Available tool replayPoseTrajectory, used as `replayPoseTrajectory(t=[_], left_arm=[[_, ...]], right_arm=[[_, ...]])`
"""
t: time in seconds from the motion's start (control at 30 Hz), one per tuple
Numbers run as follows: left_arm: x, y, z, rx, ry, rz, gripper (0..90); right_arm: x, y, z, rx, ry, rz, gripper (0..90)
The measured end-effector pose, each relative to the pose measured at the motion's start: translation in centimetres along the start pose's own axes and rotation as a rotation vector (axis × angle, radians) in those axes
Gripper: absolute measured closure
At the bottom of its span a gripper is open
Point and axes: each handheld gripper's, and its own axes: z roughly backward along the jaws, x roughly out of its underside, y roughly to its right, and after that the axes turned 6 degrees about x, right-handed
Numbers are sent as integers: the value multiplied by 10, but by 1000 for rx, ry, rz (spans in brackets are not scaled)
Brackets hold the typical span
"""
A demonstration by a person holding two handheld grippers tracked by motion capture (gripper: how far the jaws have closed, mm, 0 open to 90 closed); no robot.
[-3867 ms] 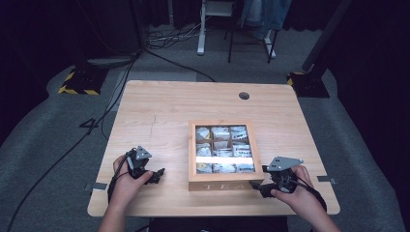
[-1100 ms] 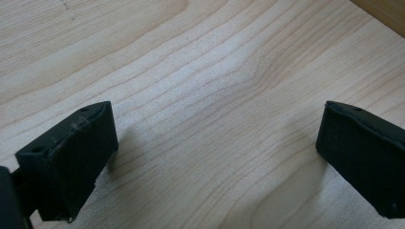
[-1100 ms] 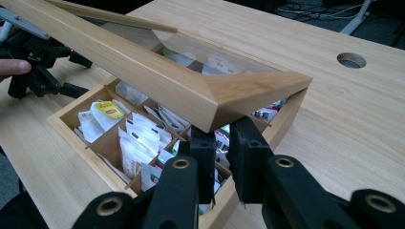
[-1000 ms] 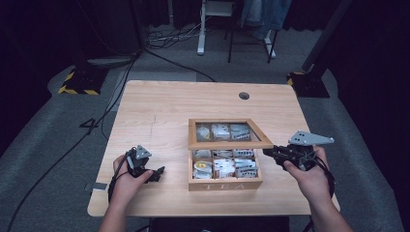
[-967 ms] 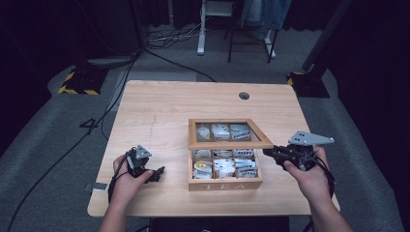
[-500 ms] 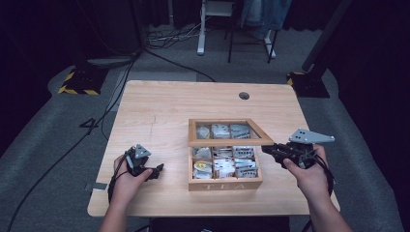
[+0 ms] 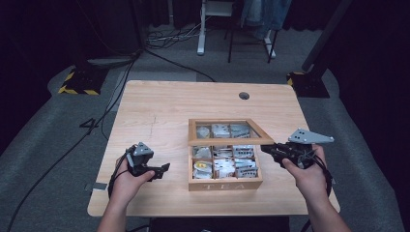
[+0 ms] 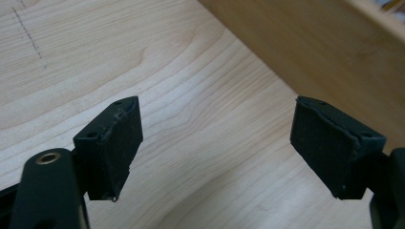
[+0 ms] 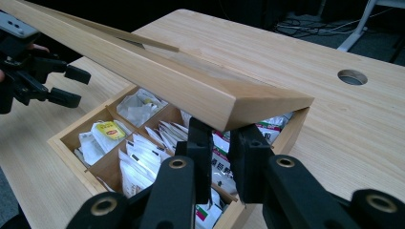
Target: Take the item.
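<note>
I see a round cable hole (image 7: 244, 95) in the wooden table (image 7: 159, 111) at about one o'clock. Beyond the far edge, at eleven o'clock, a yellow-and-black striped base (image 7: 77, 83) sits on grey floor (image 7: 43, 140) among cables (image 7: 169, 38).

Tea box (image 7: 225, 182) sits on table (image 7: 164, 106), left gripper (image 7: 162, 170) beside it.

Light wooden table (image 7: 159, 108) with cable hole (image 7: 244, 95), open wooden tea box (image 7: 225, 182) resting on it
</note>
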Motion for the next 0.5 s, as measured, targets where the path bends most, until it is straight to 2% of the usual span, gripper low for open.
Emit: replayPoseTrajectory(t=[0.1,0.27,0.3,0.33,0.37,0.4,0.43,0.47,0.5], left_arm=[[-6,9,6,22,10,-23,202],[-14,21,15,42,30,-25,245],[-18,25,19,71,41,-30,253],[-18,25,19,71,41,-30,257],[-19,28,21,91,53,-28,257],[-24,34,24,117,69,-42,261],[-24,34,24,117,69,-42,262],[-28,41,26,116,76,-72,263],[-28,41,26,116,76,-72,263]], right_arm=[[0,0,0,-3,0,5,789],[-1,0,1,-1,7,6,789],[-1,-1,1,-1,7,7,789],[-1,-1,1,-1,7,7,789],[-1,-1,1,-1,6,7,789],[-1,-1,1,1,4,8,789],[-1,-1,1,2,4,10,788],[-1,-1,1,1,3,10,788],[-1,-1,1,1,3,10,788]])
